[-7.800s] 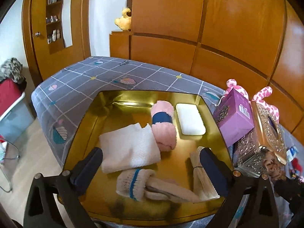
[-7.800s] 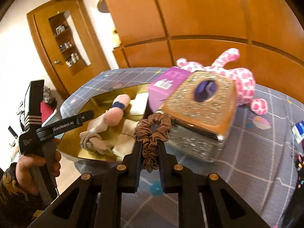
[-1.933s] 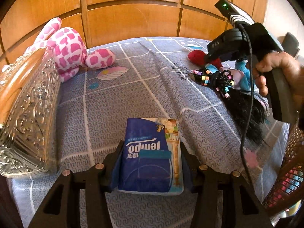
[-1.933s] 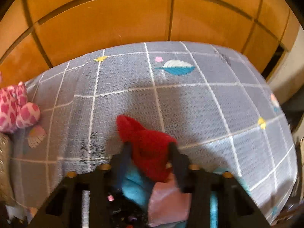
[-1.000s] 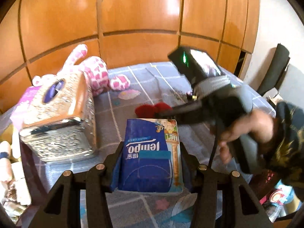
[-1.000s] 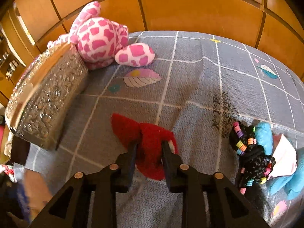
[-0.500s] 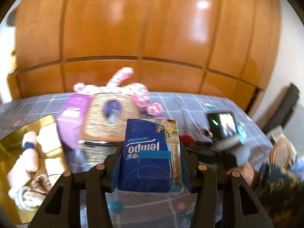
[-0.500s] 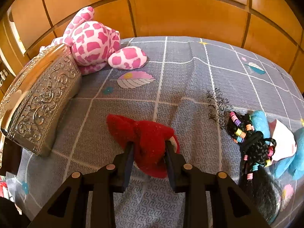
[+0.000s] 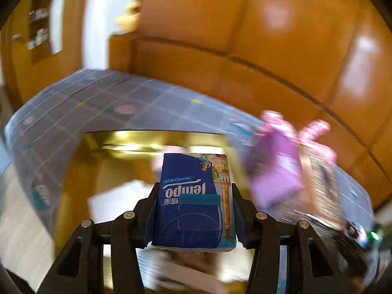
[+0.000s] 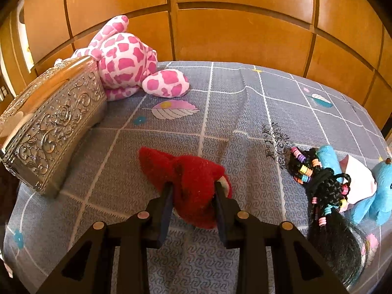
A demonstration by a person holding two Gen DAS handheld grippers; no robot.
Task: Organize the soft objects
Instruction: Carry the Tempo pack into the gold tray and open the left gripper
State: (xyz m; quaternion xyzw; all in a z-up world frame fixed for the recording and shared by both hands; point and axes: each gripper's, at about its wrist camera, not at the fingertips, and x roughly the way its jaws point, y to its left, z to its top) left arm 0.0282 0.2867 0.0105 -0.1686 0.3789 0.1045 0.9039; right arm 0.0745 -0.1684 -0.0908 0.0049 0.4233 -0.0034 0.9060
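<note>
While blur smears most of the left wrist view, the gold tray shows on the left of the grey checked surface, w/ pale folded cloth inside; other contents too blurred to name. Left gripper is clamped on the blue Tempo tissue pack, now in front of the tray, vs. half a sec ago when it faced the silver box. Right gripper squeezes the red plush lying on the surface near centre, pads against both sides, about where it was; jaws slightly wider than a sec ago. Pink spotted plush sits far left, touching the box's far end.
</note>
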